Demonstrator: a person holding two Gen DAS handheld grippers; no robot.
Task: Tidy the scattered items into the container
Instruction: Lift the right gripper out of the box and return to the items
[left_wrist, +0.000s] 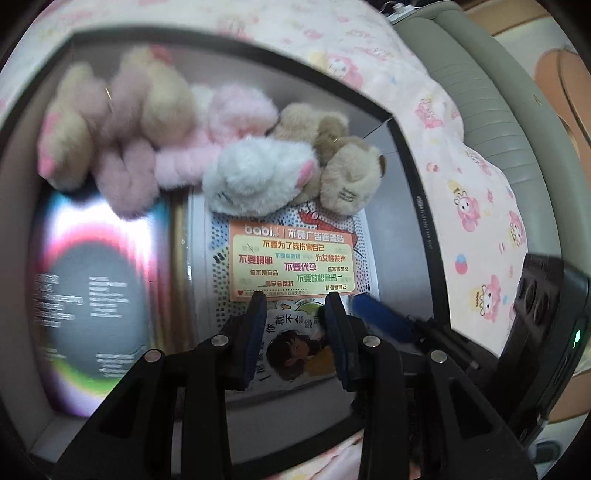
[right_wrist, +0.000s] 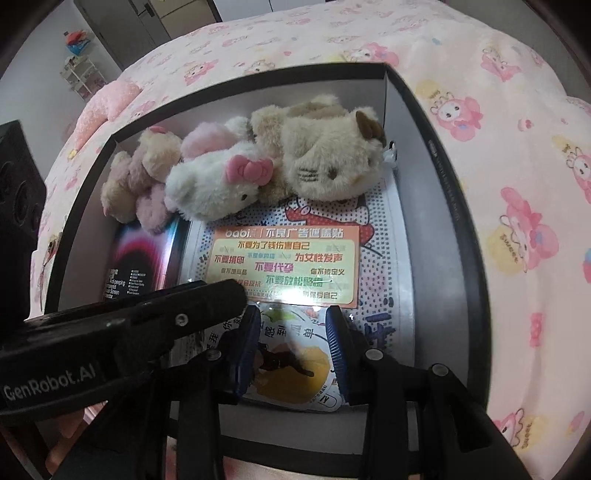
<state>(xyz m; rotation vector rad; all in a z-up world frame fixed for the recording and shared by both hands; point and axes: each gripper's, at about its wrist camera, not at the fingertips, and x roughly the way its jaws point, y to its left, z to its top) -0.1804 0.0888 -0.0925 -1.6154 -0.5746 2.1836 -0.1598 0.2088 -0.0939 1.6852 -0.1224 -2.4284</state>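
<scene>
A bedspread (right_wrist: 498, 155), pink with cartoon rabbits, carries everything in view; on it lies the container (right_wrist: 439, 192), a shallow black-rimmed box with pale inner walls. Against its far wall lies a heap of plush toys: a tan cat (right_wrist: 325, 166) at the right, a white cat with a pink bow (right_wrist: 218, 188) touching it, and pink-and-beige toys (left_wrist: 122, 122) to the left. In front of them a dotted sheet with a red cartoon figure (right_wrist: 376, 236) lies flat on the floor of the box, beside an iridescent packet (left_wrist: 92, 280) on the left. An orange-bordered sticker card (left_wrist: 291, 258) lies on the dotted sheet, and a smaller illustrated card (right_wrist: 291, 354) lies nearer me, overlapping its near edge. My left gripper (left_wrist: 295, 325) hangs over that small card with its blue pads parted and nothing between them. My right gripper (right_wrist: 291, 339), close beside the left, likewise stands released above the same card; whether its tips touch the card I cannot tell
</scene>
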